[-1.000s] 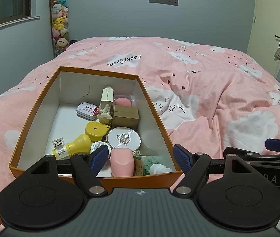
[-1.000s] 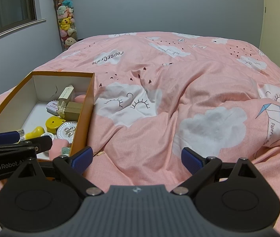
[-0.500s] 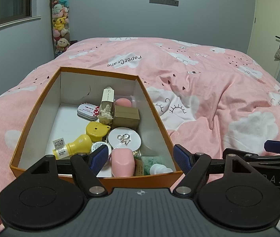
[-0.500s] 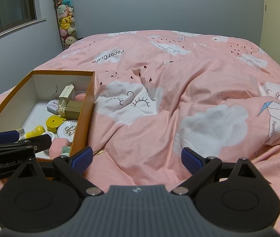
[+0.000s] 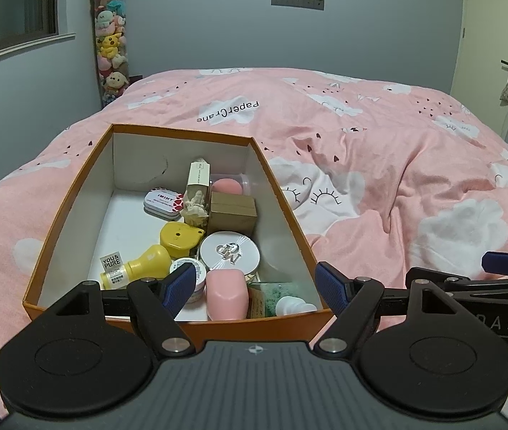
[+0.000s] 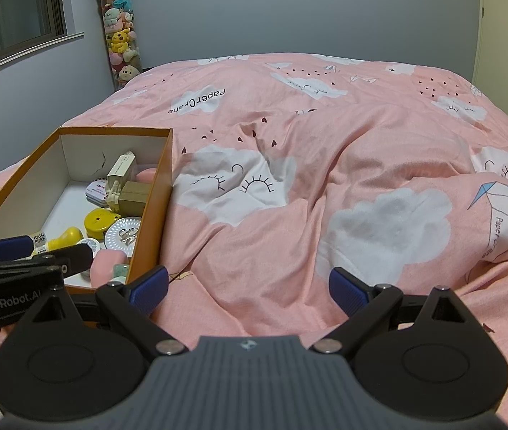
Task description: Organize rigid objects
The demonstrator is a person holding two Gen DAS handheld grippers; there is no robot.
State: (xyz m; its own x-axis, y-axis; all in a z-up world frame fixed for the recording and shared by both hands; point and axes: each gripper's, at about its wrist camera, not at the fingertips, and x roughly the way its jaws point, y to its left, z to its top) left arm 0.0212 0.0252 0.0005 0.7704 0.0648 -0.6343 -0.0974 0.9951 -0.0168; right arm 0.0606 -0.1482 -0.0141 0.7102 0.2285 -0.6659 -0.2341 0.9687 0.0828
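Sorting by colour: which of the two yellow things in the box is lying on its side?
The yellow bottle with the "YOU & PURE" tag lies on its side; the yellow round case beside it rests flat.

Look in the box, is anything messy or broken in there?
Slightly. Inside the orange cardboard box, the tall cream carton leans against the brown cardboard cube, its torn end spilling crumpled paper. The back wall has a curved dark scuff. Items are jumbled, not arranged.

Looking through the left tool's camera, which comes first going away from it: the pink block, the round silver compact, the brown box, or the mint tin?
1. Pink block, just ahead of the left tool.
2. Round silver compact, behind the block.
3. Brown box and mint tin, deeper in the orange box; too close to rank.
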